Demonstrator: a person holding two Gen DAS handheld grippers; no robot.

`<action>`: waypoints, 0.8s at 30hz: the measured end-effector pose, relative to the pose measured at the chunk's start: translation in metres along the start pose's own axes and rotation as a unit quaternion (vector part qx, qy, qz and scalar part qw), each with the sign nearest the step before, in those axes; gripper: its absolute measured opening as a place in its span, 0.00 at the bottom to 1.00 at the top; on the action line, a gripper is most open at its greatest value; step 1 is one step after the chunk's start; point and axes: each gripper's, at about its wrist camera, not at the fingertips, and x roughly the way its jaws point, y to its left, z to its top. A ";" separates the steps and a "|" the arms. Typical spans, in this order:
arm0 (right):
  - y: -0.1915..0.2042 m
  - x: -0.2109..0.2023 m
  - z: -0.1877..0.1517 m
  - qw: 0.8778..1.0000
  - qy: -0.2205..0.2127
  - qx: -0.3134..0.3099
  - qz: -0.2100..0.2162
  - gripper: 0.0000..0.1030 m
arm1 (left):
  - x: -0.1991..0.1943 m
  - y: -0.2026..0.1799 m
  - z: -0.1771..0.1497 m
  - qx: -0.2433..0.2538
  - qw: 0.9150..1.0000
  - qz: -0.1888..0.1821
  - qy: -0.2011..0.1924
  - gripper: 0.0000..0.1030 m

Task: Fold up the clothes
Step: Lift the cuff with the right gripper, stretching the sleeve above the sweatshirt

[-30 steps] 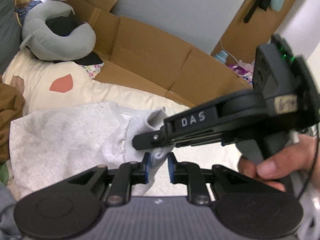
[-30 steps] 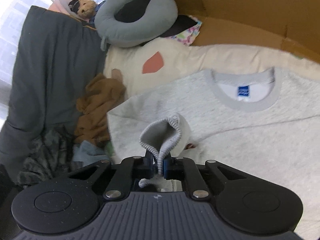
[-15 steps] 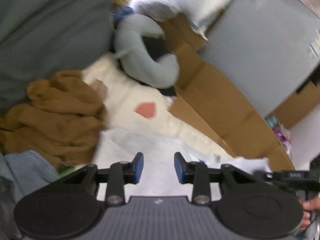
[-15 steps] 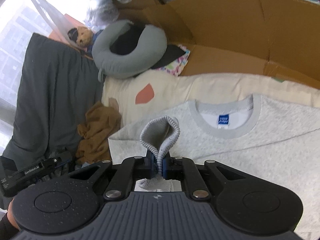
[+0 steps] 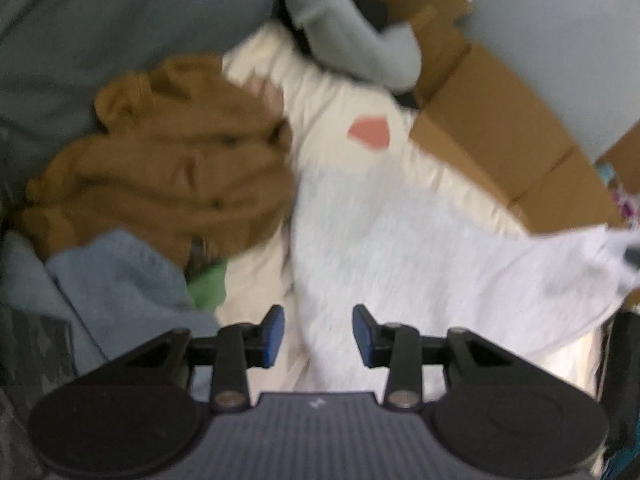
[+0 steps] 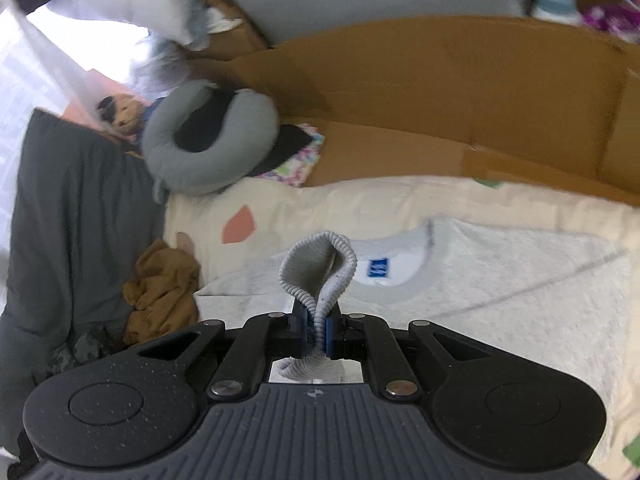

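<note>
A light grey sweatshirt (image 6: 500, 280) lies spread on the cream bedsheet (image 6: 360, 200), collar with a blue label toward the cardboard. My right gripper (image 6: 316, 330) is shut on the sweatshirt's ribbed sleeve cuff (image 6: 320, 264), which stands up in a loop above the pads. In the left wrist view the same sweatshirt (image 5: 420, 248) stretches off to the right, its sleeve pulled up at the right edge. My left gripper (image 5: 318, 334) hovers over the sweatshirt's left edge, its jaws opening, with cloth below but nothing pinched between the blue pads.
A brown garment (image 5: 168, 168) and a blue one (image 5: 120, 280) are piled left of the sweatshirt, against a dark grey blanket (image 6: 72, 220). A grey neck pillow (image 6: 208, 148) lies at the head of the bed. Cardboard (image 6: 440, 100) lines the far side.
My left gripper has let go of the sleeve, opened, and swung left and down over the sweatshirt's edge by the brown pile. My right gripper has drawn back and up with the cuff.
</note>
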 end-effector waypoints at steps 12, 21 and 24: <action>-0.031 0.026 -0.013 1.000 0.025 -0.009 -0.010 0.06 | 0.052 -0.033 -0.080 0.137 0.990 0.015 0.006 0.74; -0.051 0.043 -0.020 1.000 0.006 -0.014 -0.009 0.06 | 0.099 -0.030 -0.098 0.159 0.980 0.098 -0.069 0.73; -0.052 0.046 -0.025 1.000 0.005 -0.008 -0.012 0.07 | 0.098 -0.035 -0.099 0.163 0.975 0.117 -0.098 0.67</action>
